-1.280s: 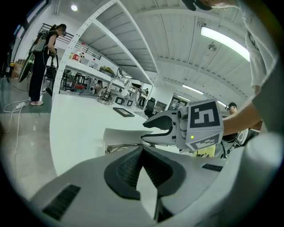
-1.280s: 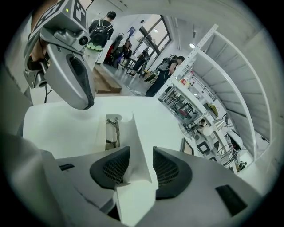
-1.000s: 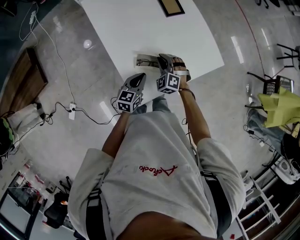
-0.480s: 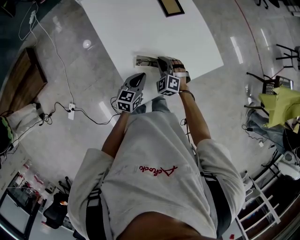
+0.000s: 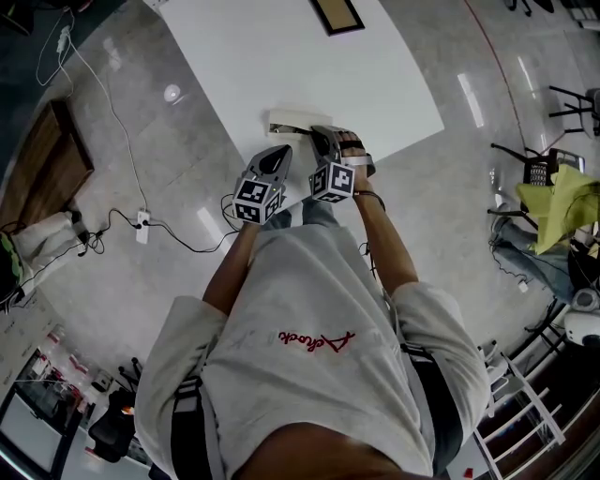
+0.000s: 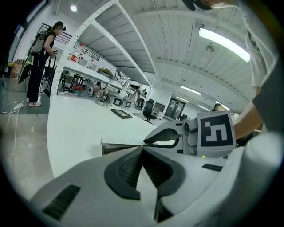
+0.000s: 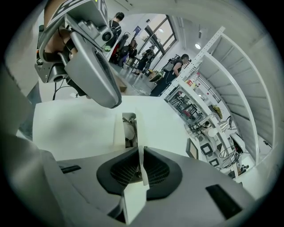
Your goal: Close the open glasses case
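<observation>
Lid [image 7: 141,165] is coming over: against a second back, the head view shows far less of the case's inside, and the right gripper [image 5: 323,136] sits a touch closer in along the near edge. Its jaws have closed in and just eased a shade; they stand narrow, pinching the thin white lid edge-on.

Nearest the body, the left gripper [image 5: 278,155] hangs over the table's near corner, jaws together on nothing, apart from the case.

Next out, the glasses case [image 5: 284,120] lies just inside the near edge of the table [image 5: 309,66], not yet shut: the right gripper view shows the glasses [image 7: 128,131] in the gap.

Watch that pinch. With so slim a flap and the grip just slackened, the lid could slip free and fall back open. Nothing steadies the base either, so a sideways push may skid the light case toward the near edge. A glasses arm sitting proud would stop the lid.

Beyond lies broad bare table, with only a picture frame [image 5: 337,14] by the far edge; all the spare room is away from the person.
</observation>
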